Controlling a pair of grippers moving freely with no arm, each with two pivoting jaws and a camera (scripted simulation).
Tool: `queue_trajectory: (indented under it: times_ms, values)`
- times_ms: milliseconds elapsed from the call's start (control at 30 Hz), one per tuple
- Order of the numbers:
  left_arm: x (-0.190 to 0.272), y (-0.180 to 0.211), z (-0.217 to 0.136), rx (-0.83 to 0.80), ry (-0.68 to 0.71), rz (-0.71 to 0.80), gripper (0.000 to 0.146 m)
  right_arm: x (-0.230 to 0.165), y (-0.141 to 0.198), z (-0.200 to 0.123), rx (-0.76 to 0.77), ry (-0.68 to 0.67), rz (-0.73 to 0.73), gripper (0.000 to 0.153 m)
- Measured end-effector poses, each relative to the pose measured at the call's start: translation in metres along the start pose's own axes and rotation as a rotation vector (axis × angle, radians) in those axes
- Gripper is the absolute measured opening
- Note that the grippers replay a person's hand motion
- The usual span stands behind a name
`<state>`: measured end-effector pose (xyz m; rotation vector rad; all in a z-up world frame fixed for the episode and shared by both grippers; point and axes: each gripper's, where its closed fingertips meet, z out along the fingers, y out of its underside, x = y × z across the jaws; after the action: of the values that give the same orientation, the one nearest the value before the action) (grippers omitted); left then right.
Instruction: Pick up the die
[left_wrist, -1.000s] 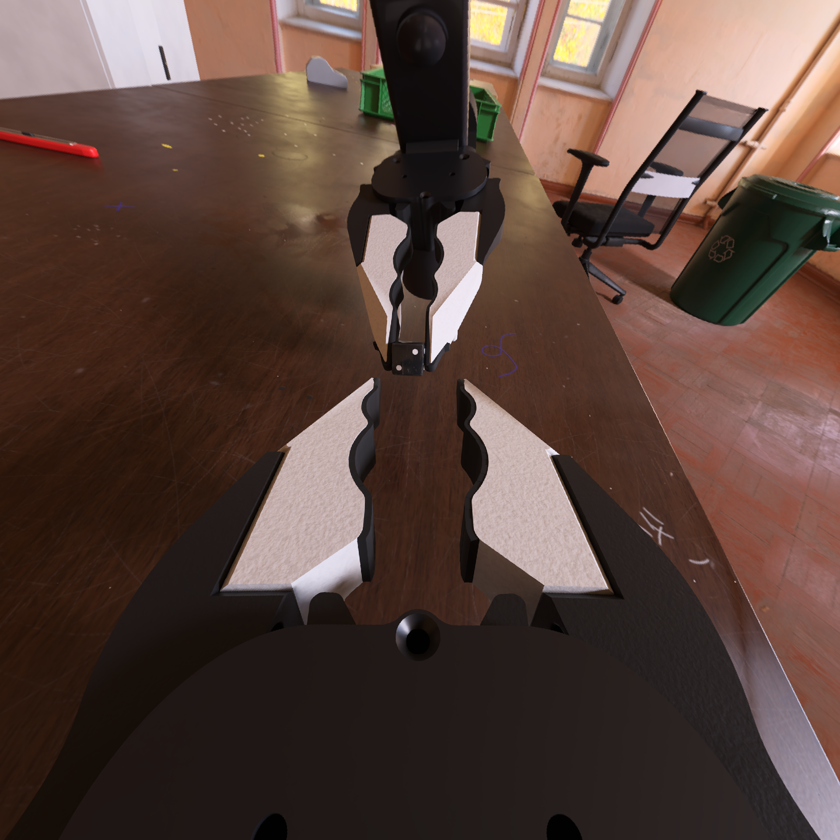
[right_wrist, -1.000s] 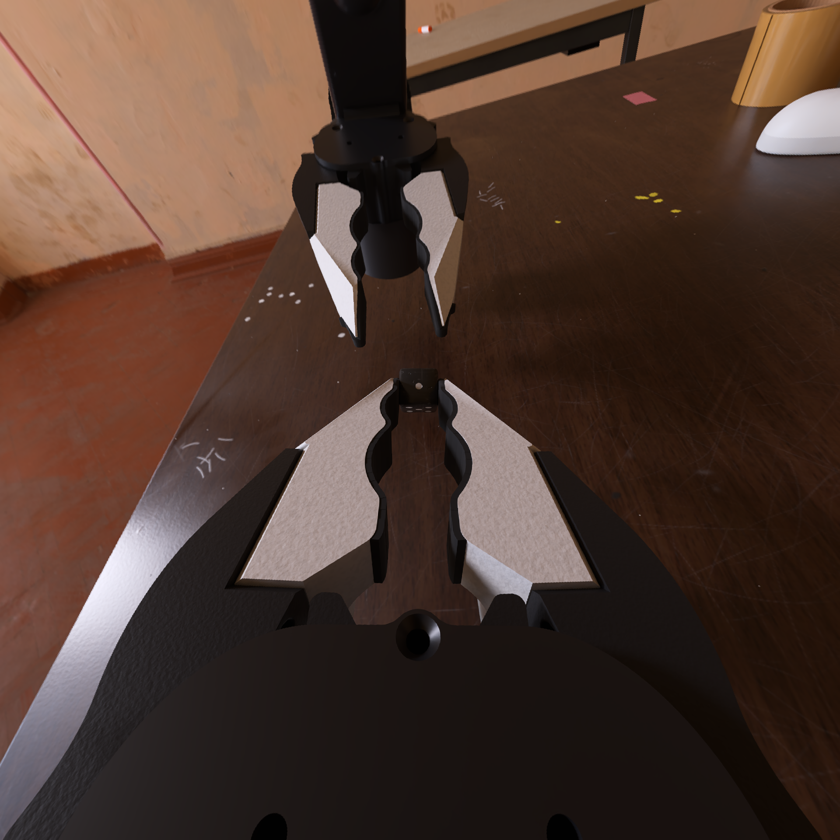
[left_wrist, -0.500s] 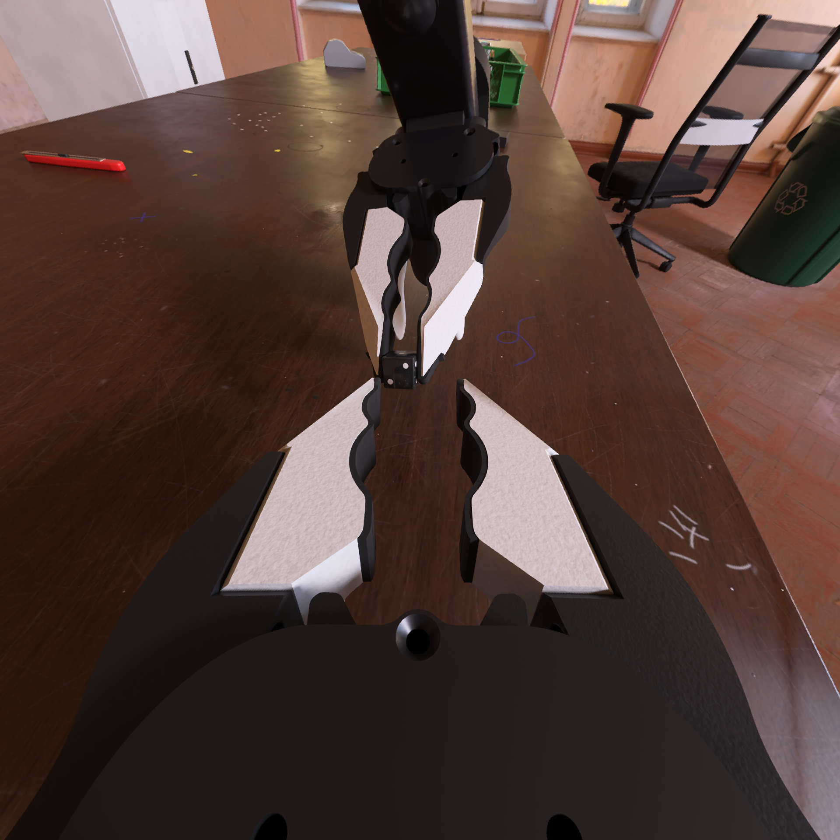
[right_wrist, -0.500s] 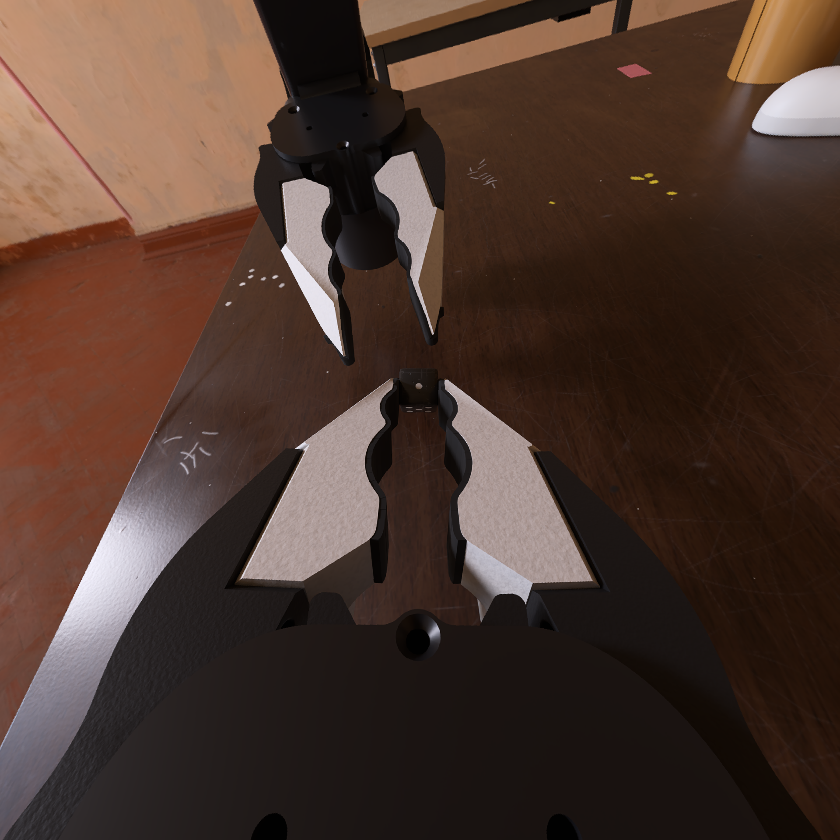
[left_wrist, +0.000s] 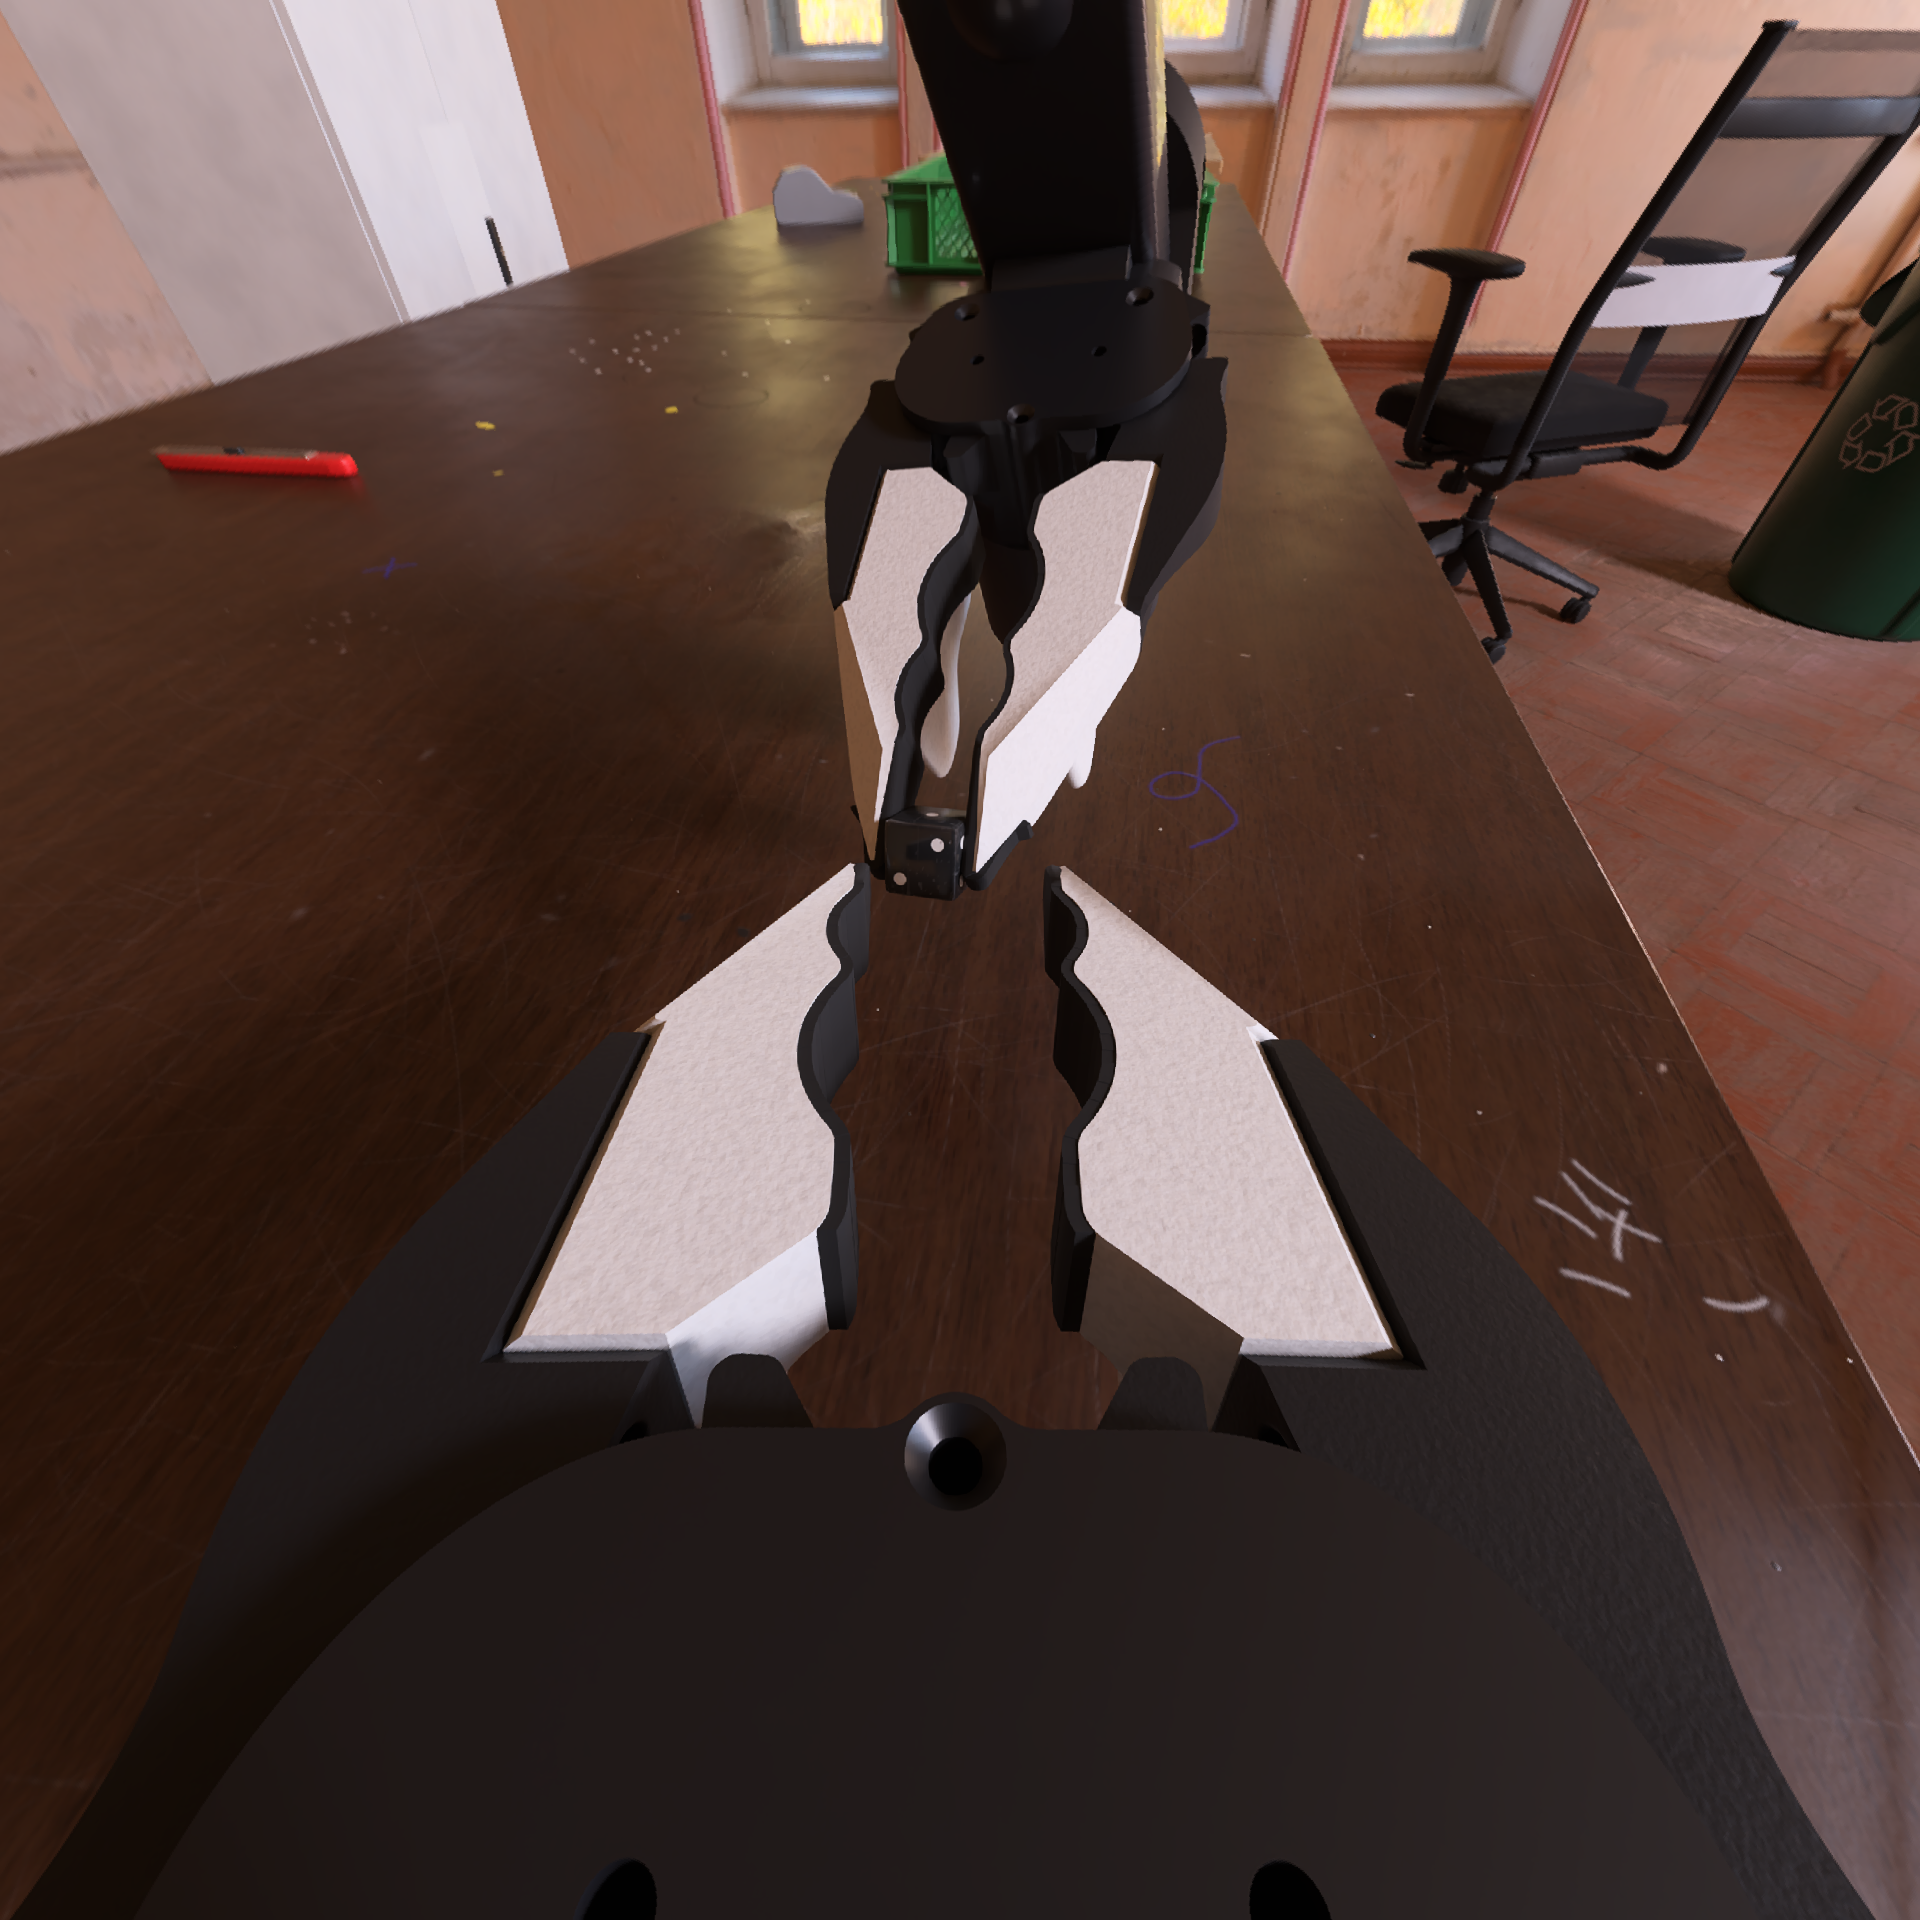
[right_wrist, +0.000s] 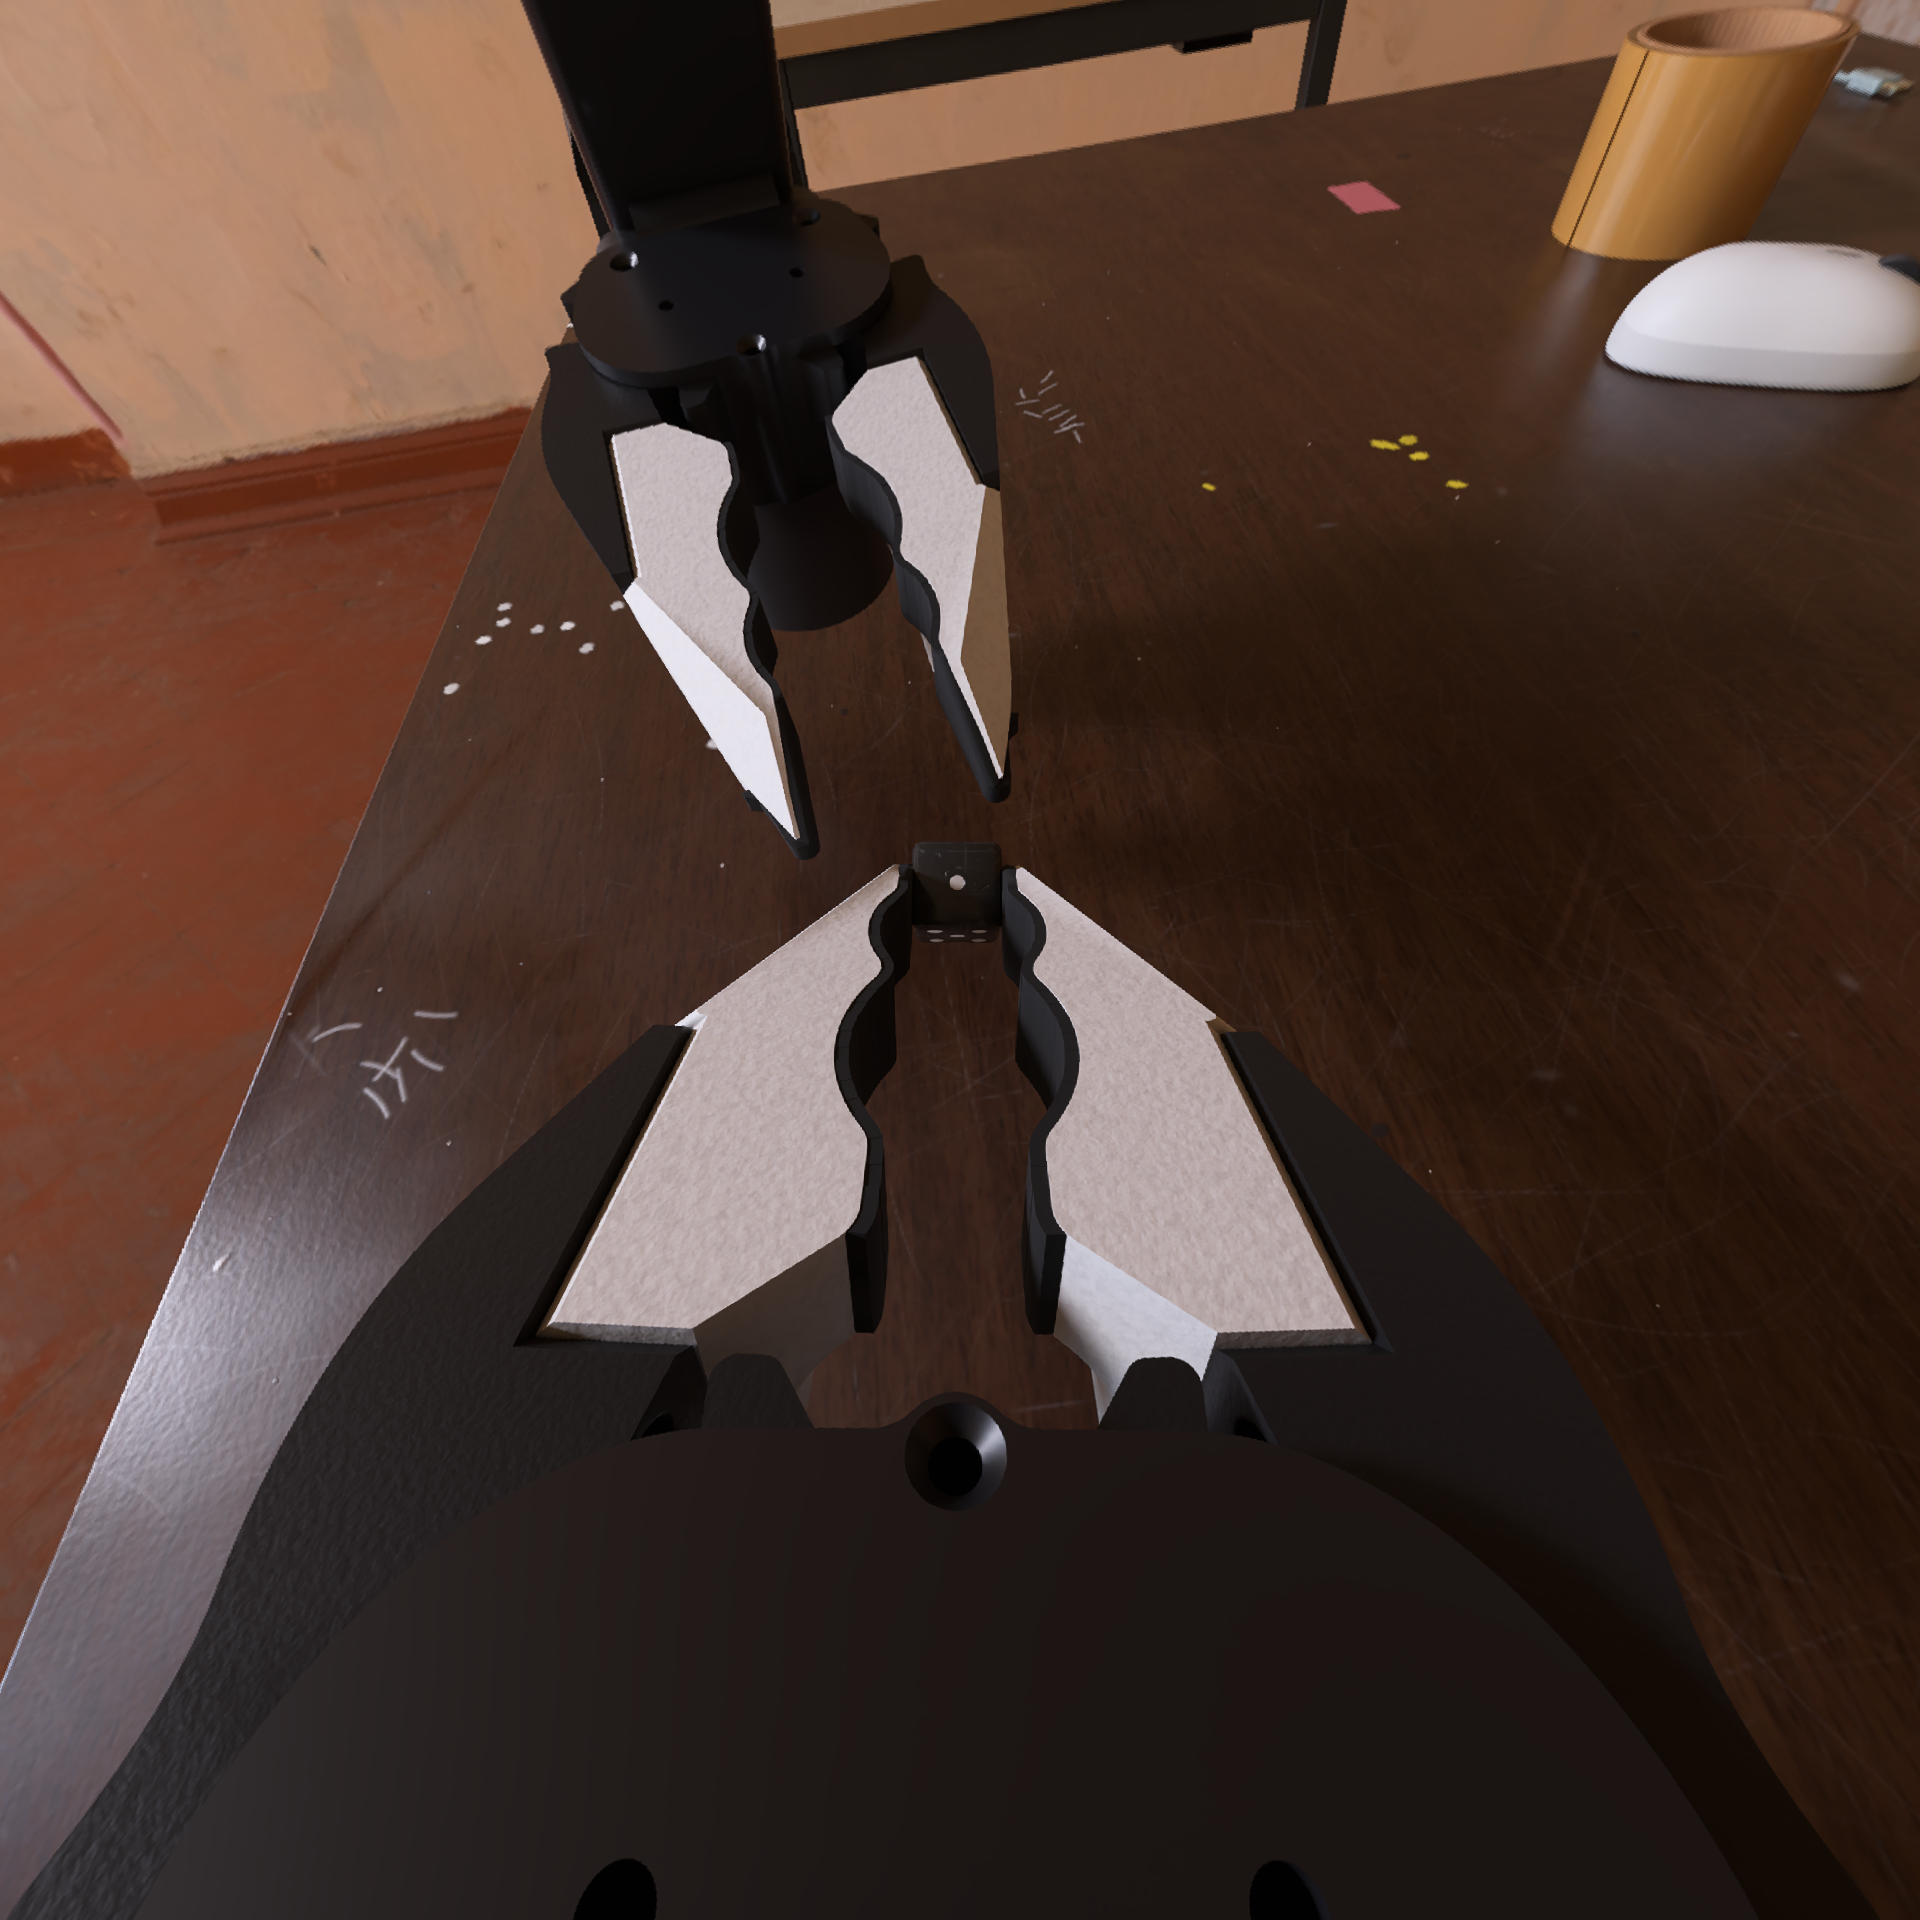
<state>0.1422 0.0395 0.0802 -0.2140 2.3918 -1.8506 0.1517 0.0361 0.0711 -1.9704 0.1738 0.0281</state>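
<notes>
Our right gripper (right_wrist: 956, 883) pinches the little black die (right_wrist: 957, 894) at its fingertips, up off the dark brown table (right_wrist: 1455, 831). Our left gripper (left_wrist: 951, 883) is open wide and holds nothing. We see white chalk scribbles (left_wrist: 1600, 1236) and a blue squiggle (left_wrist: 1200, 795) that we cannot read. A green bin (left_wrist: 1860, 499) with a recycling sign stands on the red floor.
</notes>
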Motion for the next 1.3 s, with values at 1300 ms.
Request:
queue_trajectory:
  times_ms: [1300]
  values:
    - [0.01,-0.05,-0.018,0.436,-0.065,-0.023,0.033,-0.019,-0.044,-0.008,0.336,-0.039,0.066,0.016]
